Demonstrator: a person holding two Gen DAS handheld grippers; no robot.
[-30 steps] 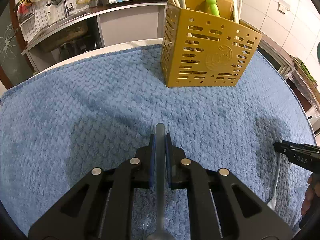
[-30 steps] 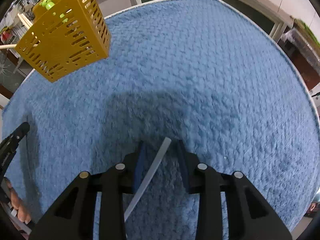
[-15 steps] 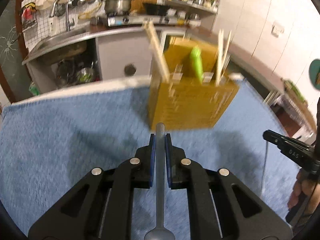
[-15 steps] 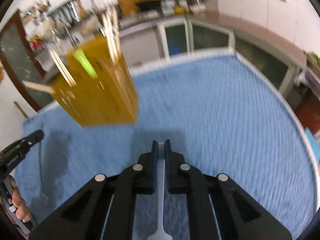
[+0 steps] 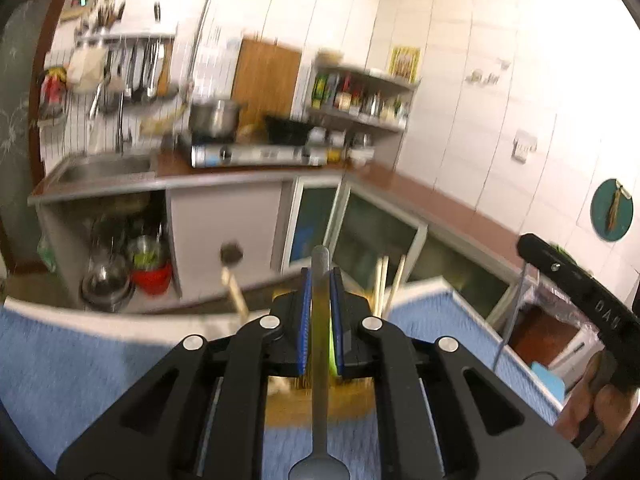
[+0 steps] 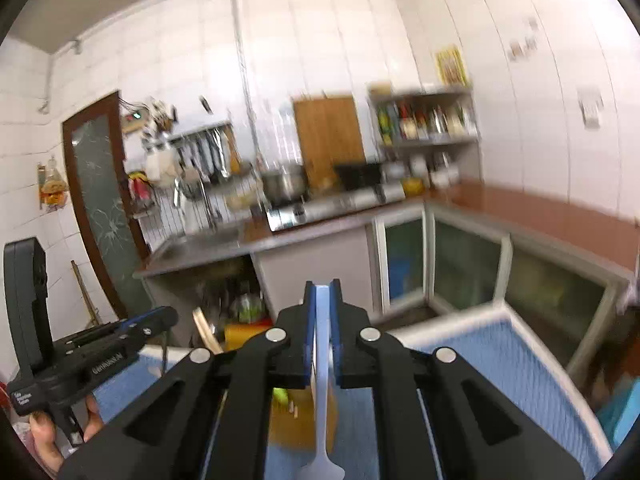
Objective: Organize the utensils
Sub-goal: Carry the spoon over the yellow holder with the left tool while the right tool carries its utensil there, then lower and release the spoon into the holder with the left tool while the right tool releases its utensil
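My left gripper (image 5: 321,276) is shut on a grey metal spoon (image 5: 320,380), handle forward and bowl toward the camera. My right gripper (image 6: 322,290) is shut on a white plastic utensil (image 6: 322,392), handle forward. Both are raised and tilted up toward the kitchen. The yellow slotted utensil holder (image 5: 320,404) sits below the left gripper, mostly hidden by the fingers, with chopsticks (image 5: 382,284) standing out of it. It shows under the right gripper too (image 6: 296,420). The right gripper appears in the left wrist view (image 5: 576,284), and the left gripper in the right wrist view (image 6: 120,332).
The blue towel (image 5: 80,380) covers the round table (image 5: 120,322); it also shows in the right wrist view (image 6: 500,364). Behind the table are a counter with a sink (image 5: 100,168), a stove with a pot (image 5: 216,120) and glass-door cabinets (image 6: 404,256).
Both grippers have risen off the towel and tilted up, so the views swung from the table to the kitchen wall. The right gripper closed on the white utensil. The holder now lies below both.
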